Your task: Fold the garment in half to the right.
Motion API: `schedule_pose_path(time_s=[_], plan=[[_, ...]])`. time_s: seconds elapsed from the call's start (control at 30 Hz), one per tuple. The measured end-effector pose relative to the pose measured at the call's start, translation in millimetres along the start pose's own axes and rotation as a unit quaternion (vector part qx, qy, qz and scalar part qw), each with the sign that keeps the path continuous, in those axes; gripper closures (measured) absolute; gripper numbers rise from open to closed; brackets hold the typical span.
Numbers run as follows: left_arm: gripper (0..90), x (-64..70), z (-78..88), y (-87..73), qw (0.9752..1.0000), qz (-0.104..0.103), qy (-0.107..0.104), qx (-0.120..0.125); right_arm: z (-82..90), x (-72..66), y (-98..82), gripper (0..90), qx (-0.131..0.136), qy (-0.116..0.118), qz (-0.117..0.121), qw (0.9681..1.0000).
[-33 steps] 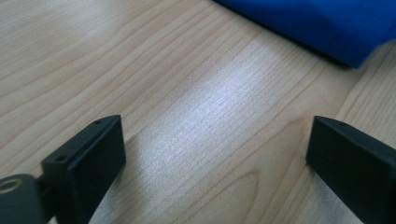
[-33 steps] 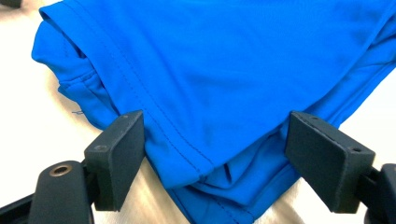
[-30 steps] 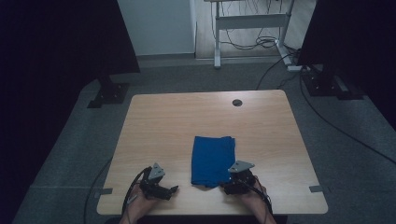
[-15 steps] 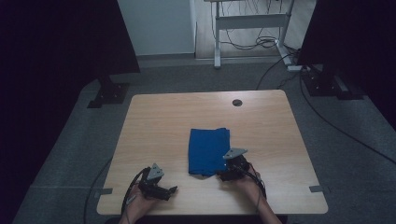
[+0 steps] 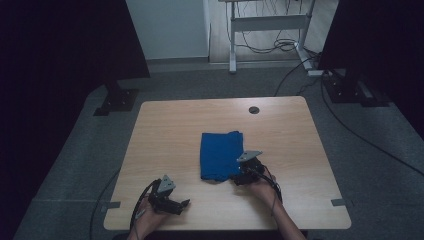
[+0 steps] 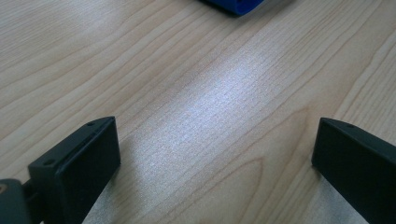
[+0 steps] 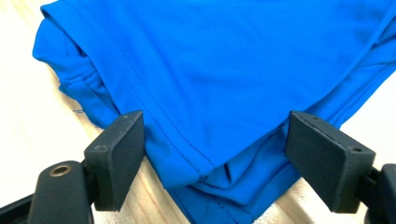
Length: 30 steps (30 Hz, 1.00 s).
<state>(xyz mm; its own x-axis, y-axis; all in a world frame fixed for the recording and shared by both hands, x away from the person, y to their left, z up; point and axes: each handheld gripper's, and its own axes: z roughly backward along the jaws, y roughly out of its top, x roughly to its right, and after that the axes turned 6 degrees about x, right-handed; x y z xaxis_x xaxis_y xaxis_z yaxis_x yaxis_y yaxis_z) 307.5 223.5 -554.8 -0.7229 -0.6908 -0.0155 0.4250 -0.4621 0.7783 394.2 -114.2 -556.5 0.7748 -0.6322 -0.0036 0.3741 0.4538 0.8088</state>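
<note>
Stitched blue fabric (image 7: 224,79), folded, rectangular, smooth

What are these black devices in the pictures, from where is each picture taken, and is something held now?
A person sits at a wooden table and holds a hand-operated clamp in each hand. The high view looks down from above; the other two cameras ride on the clamps and look along their black jaws. The left gripper rests near the table's front edge, jaws open over bare wood. The right gripper is at a near corner of the folded blue cloth. Its jaws stand wide, with the cloth's corner between them, but the pads do not press it, so nothing is held yet.
</note>
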Motion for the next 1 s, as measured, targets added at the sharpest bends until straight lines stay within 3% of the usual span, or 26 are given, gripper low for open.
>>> schedule_pose_path(time_s=[0.1, 0.27, 0.5, 0.57, 1.0], plan=[[0.6, -0.1, -0.3, 0.1, 1.0, 0.001, 0.001, -0.001, 0.8, 0.3, 0.7, 12.3, -0.002, 0.008, -0.002, 1.0], [0.0, -0.2, -0.5, 0.1, 1.0, 0.002, 0.002, -0.001, 9.0, -1.7, 2.0, 7.3, 0.018, 0.0, -0.017, 0.9997], [0.0, -0.4, -0.5, 0.1, 1.0, 0.004, 0.005, -0.001, 23.9, -3.5, 2.2, 10.2, 0.036, -0.015, -0.02, 0.999], [0.0, -0.4, -0.5, 0.1, 1.0, 0.005, 0.005, -0.001, 27.5, -3.6, 1.2, 12.0, 0.037, -0.009, -0.02, 0.9991], [0.0, -0.6, -0.5, 0.1, 1.0, 0.006, 0.007, -0.001, 55.2, -6.6, -7.4, 7.6, 0.038, -0.031, -0.012, 0.9987]])
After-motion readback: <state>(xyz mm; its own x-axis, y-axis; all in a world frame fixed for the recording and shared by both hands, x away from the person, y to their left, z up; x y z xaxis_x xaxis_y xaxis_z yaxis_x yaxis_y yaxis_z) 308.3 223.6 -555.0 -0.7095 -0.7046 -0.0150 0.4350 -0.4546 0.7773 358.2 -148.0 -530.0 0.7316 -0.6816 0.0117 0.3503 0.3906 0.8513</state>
